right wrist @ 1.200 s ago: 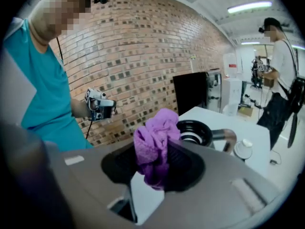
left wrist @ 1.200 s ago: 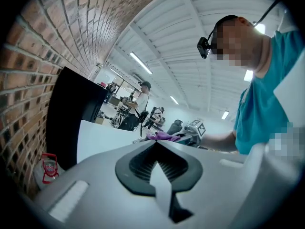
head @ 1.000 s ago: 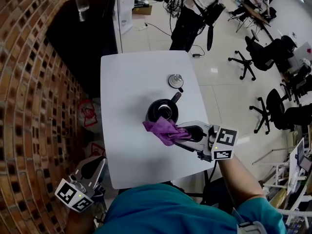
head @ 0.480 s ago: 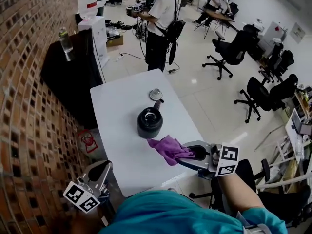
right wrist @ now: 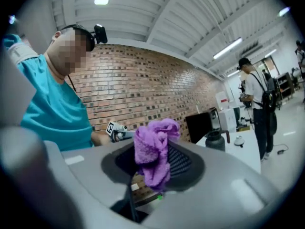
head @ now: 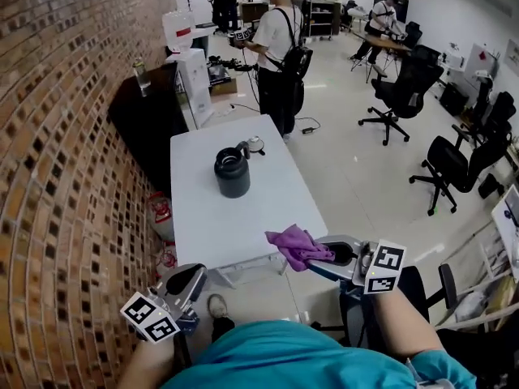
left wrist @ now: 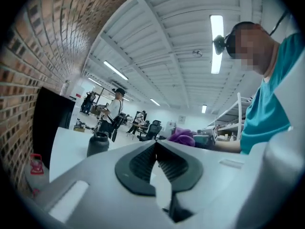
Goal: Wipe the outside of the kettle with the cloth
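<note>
The dark kettle (head: 233, 171) stands lidless on the white table (head: 243, 217), toward its far half, and its round lid (head: 255, 144) lies just behind it. My right gripper (head: 318, 255) is off the table's near right corner, shut on the purple cloth (head: 297, 245), which bunches out of its jaws. In the right gripper view the cloth (right wrist: 155, 151) hangs over the pads, with the kettle (right wrist: 215, 140) small in the distance. Below the table's near left corner my left gripper (head: 197, 277) is held low, its jaws shut on nothing. The left gripper view shows the kettle (left wrist: 98, 144) far off.
A brick wall (head: 65, 136) runs along the left, with a black cabinet (head: 150, 112) beside the table's far end. A person with a backpack (head: 276, 47) stands just past the table. Office chairs (head: 405, 83) stand to the right. A red-and-white bag (head: 160, 211) lies on the floor by the table.
The right gripper has drawn the cloth back from the kettle, off the table's near edge. The head view has pulled back and tilted up. The kettle has stayed where it was.
</note>
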The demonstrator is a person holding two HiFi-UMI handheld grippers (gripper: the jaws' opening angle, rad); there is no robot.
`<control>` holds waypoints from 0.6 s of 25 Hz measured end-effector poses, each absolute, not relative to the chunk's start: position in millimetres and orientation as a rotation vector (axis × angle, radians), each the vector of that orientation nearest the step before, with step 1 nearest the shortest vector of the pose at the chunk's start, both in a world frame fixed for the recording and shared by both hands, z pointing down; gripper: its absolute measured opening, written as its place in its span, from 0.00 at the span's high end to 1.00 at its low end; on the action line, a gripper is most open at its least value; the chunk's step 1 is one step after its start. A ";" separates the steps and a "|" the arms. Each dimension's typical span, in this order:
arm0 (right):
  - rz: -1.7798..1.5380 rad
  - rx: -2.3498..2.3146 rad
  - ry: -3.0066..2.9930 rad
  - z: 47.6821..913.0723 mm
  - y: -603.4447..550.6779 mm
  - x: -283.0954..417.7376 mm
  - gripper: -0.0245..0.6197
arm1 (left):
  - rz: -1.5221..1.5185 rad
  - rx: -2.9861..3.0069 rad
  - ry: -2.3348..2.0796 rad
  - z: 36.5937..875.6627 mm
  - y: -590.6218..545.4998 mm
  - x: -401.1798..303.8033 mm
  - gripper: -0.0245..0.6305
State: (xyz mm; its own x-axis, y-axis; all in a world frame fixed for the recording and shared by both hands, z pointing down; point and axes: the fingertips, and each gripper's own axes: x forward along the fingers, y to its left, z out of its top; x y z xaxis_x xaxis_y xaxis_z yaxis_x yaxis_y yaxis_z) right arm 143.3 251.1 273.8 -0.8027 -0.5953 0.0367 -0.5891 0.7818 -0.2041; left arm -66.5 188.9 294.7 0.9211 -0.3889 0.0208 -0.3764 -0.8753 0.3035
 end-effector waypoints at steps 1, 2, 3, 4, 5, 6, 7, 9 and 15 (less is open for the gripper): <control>-0.336 -0.960 2.946 274.0 273.3 146.6 0.77 | -0.053 2.754 -0.582 295.6 215.4 -61.4 0.96; -0.349 -0.943 2.955 272.9 295.7 149.4 0.77 | -0.049 2.739 -0.593 294.5 240.7 -56.8 0.96; -0.358 -0.926 2.963 271.2 316.9 151.8 0.77 | -0.047 2.735 -0.603 291.2 263.2 -53.2 0.96; -0.364 -0.913 2.968 269.5 335.7 153.9 0.77 | -0.046 2.739 -0.614 286.0 282.2 -50.8 0.96; -0.366 -0.906 2.974 268.3 352.0 155.8 0.77 | -0.045 2.749 -0.625 279.8 298.1 -49.3 0.96; -0.363 -0.908 2.981 267.5 365.9 157.8 0.77 | -0.044 2.758 -0.636 273.4 311.6 -48.7 0.96; -0.359 -0.917 2.985 266.9 377.6 160.0 0.77 | -0.045 2.766 -0.646 267.5 323.1 -48.7 0.96; -0.361 -0.944 2.979 266.5 395.5 163.7 0.77 | -0.050 2.774 -0.671 258.2 340.6 -51.1 0.96; -0.392 -0.978 2.986 284.1 434.8 144.5 0.77 | -0.072 2.793 -0.748 246.4 376.0 -78.5 0.96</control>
